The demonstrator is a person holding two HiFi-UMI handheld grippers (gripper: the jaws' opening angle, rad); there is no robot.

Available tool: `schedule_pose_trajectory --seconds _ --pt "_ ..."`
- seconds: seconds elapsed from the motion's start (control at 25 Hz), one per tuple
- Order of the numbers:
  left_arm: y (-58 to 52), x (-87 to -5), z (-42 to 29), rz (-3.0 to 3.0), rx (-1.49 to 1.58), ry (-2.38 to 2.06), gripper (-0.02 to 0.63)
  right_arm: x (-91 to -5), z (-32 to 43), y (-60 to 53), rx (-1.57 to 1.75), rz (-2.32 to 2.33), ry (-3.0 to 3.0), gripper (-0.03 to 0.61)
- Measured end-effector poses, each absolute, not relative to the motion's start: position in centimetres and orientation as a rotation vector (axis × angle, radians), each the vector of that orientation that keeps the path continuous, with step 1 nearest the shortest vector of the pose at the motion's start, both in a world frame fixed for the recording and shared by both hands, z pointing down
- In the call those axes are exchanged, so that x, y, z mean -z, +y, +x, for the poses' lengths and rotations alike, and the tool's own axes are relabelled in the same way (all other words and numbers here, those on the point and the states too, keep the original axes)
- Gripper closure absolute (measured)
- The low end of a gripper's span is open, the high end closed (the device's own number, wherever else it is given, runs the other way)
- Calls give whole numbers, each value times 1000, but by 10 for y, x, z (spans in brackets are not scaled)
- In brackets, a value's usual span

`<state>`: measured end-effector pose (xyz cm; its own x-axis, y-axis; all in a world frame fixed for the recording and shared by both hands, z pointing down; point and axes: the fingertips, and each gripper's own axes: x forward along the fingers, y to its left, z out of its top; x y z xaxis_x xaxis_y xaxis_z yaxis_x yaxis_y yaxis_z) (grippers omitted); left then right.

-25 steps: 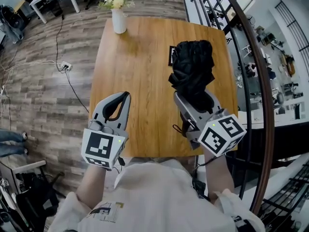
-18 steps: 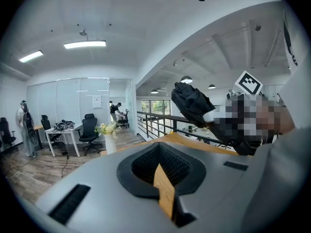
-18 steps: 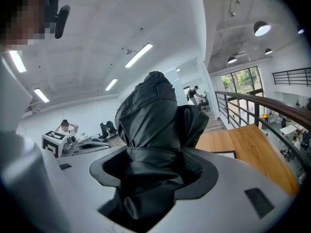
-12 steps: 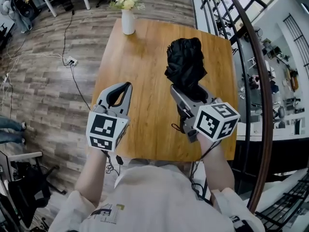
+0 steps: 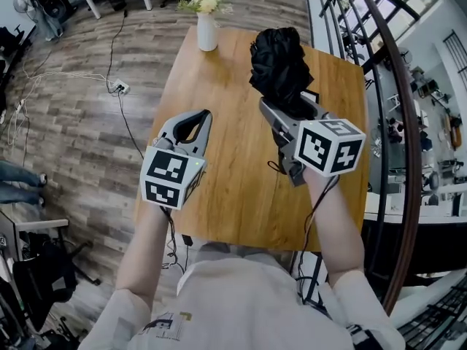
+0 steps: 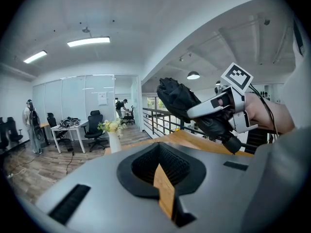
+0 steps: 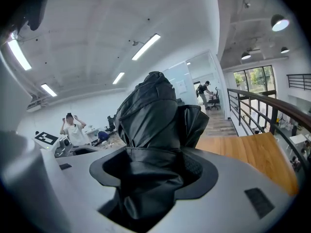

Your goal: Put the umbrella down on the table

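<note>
A folded black umbrella (image 5: 277, 63) sticks up out of my right gripper (image 5: 286, 106), which is shut on its lower part. It hangs in the air over the far right half of the wooden table (image 5: 233, 188). In the right gripper view the umbrella (image 7: 151, 120) fills the space between the jaws of the right gripper (image 7: 146, 178). My left gripper (image 5: 200, 119) is shut with nothing in it, held over the table's left edge. The left gripper view looks past the left gripper (image 6: 163, 178) at the umbrella (image 6: 177, 100) and the right gripper (image 6: 214, 108) holding it.
A white vase with flowers (image 5: 207, 22) stands at the table's far left corner. A dark railing (image 5: 383, 93) runs close along the right side. Cables and a socket strip (image 5: 120, 87) lie on the wood floor to the left. Office desks stand beyond.
Both grippers have moved forward over the table. The umbrella has travelled with the right gripper toward the far end, closer to the vase.
</note>
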<state>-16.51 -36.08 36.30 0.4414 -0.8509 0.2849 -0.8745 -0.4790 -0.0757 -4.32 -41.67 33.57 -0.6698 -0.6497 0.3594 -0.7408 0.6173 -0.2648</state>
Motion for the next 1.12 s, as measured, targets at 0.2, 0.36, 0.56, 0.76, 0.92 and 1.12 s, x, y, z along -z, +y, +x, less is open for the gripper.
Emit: schedule_pose_trajectory --seconds 0.2,0.36,0.56,0.76,0.92,1.12 --pt "-382 -387 -163 2575 -508 -1539 597 -383 -56 -455 -586 1133 -2513 281" --pt "-401 -415 -161 2526 -539 -1508 597 -435 -60 -488 -527 1146 -2393 281" --pt "-427 -458 -162 2375 -401 -1426 597 -503 -65 -514 -549 1114 -2304 281" --pt "-435 -506 -176 2276 -435 -1400 597 -569 -84 -516 -623 1033 -2214 281" --pt "-431 -541 -196 2214 -491 -1396 597 -613 -111 -513 -630 956 -2211 281" --pt "-420 -575 -206 2155 -501 -1367 597 -672 -122 -502 -636 887 -2119 279"
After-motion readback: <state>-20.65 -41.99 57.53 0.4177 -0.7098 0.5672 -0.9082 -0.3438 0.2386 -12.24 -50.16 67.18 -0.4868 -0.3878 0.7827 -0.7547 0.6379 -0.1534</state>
